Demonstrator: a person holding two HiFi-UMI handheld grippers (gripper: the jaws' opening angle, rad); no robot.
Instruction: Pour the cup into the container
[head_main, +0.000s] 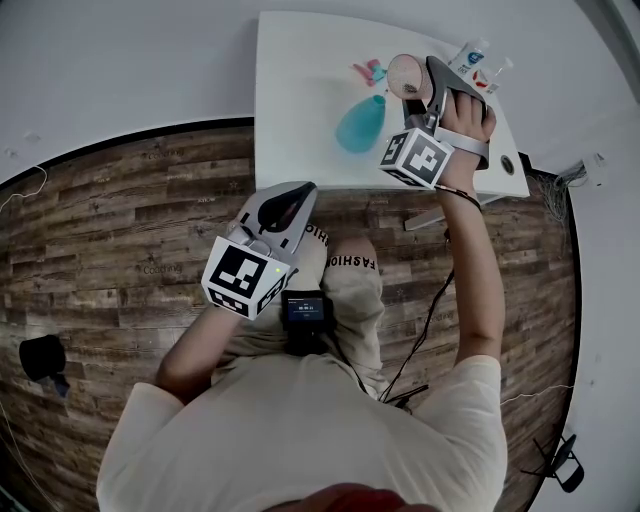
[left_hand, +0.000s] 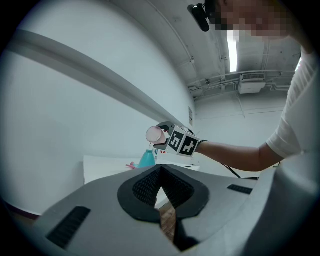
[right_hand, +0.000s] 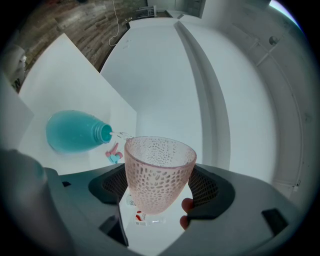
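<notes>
The right gripper has its jaws closed on the lower body of the pink dimpled cup, one dark pad on each side. The cup's long axis runs away from the jaws toward the top of the right gripper view. Its rim points at the upper left, where the narrow neck of the teal container sits just beside it. A thin clear thread between rim and neck looks like liquid crossing over. In the head view the cup lies at the upper right, and the container stands just below and left of it on the white tabletop. The pour therefore depends on keeping the rim over that small opening, which leaves little room to drift sideways. Some pink and teal bits lie near the container. Small bottles stand past the right hand. The left gripper is well apart, over the person's lap, with its jaws together on nothing.
</notes>
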